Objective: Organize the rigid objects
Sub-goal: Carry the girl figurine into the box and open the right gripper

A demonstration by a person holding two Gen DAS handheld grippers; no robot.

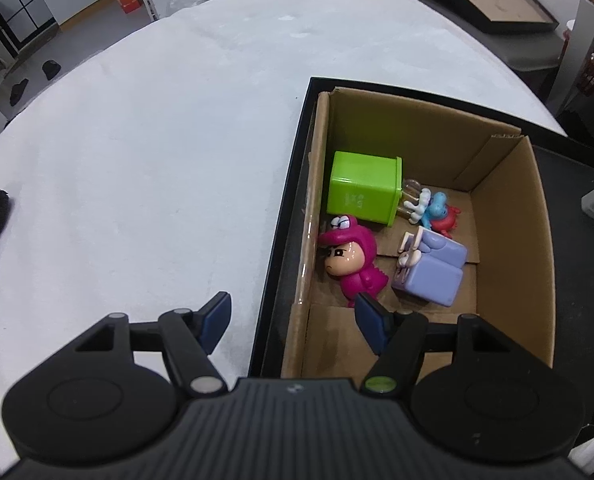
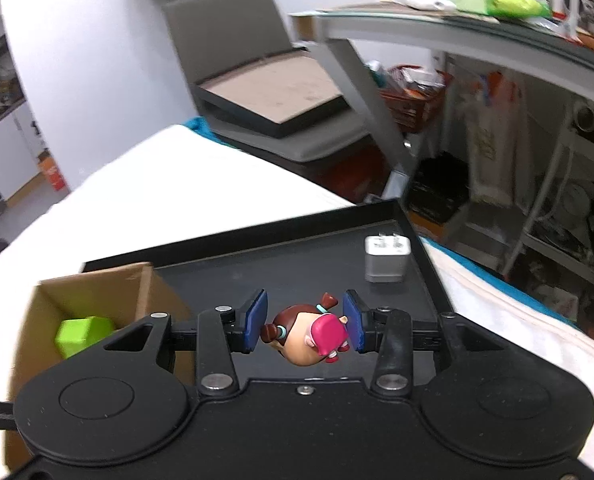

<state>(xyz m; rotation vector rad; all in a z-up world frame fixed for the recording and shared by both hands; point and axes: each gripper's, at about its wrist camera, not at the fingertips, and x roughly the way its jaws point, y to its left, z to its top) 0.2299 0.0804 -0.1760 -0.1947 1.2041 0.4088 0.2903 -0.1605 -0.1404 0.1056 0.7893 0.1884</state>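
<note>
The right claw [image 2: 304, 327] is clamped on a doll [image 2: 305, 334] above the tray [image 2: 257, 252], the box [image 2: 97, 280] lying to its left and probably slightly below, while the left claw [image 1: 293, 318] hangs spread and empty over the box's near edge.

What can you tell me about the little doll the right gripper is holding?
The girl figurine looks like glossy hard plastic: big tan head, brown hair in pigtails with teal ties, pink dress and pink shoes. It lies tipped on its side between the blue pads of the right gripper, which is shut on it, one pad at the hair, the other at the feet. It hangs above the black tray, touching nothing else that can be seen.
</note>
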